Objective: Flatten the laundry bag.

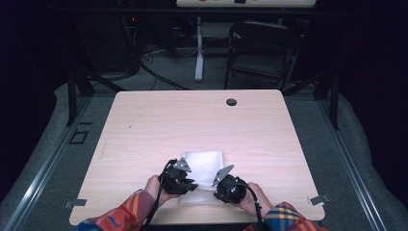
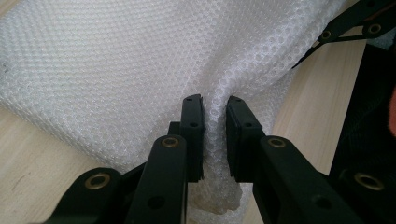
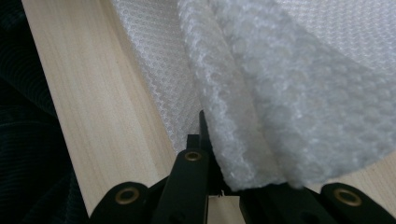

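both claws are clamped on the near edge of the bubble wrap sheet point(image 1: 204, 166) at the tabletop's point(image 1: 144, 130) front: left claw point(image 2: 215, 135), right claw point(image 3: 210, 154). lift both evenly, fold away, keeping corners aligned.

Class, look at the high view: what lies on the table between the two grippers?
The white bubble wrap spans the stretch between the left gripper and the right gripper; each is clamped on it.
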Available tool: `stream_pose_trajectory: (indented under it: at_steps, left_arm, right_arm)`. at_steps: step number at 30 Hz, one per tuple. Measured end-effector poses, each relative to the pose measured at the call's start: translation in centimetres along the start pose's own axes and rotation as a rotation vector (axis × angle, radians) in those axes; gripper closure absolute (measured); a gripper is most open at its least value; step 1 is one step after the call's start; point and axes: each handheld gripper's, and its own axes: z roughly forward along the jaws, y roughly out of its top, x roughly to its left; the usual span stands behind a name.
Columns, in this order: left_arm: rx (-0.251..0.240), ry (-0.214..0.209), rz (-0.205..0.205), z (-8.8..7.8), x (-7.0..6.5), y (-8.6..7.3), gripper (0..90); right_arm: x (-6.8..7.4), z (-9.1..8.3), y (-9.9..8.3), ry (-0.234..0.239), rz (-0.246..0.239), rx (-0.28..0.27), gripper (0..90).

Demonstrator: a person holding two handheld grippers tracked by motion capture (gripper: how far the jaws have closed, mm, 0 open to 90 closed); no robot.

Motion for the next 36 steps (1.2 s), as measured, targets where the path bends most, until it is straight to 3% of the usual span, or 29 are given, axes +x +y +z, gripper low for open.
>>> stream_pose_trajectory:
  at_steps: [12, 21, 27, 36]
  left_arm:
    - [-0.023, 0.006, -0.014, -0.6, 0.3, 0.2, 79.2]
    - [-0.025, 0.019, -0.013, -1.1, 0.5, 0.6, 79.2]
    - [-0.062, 0.034, -0.027, -1.5, 0.9, 1.2, 79.2]
    - [-0.076, 0.055, -0.018, -1.8, 1.3, 1.8, 79.2]
  right_arm:
    - [0.1, 0.0, 0.1, -0.003, -0.028, 0.006, 90.0]
    - [0.0, 0.0, 0.1, 0.003, -0.018, 0.002, 90.0]
    - [0.0, 0.1, 0.0, 0.008, -0.016, -0.008, 90.0]
    - [0.0, 0.1, 0.0, 0.008, -0.015, -0.007, 90.0]
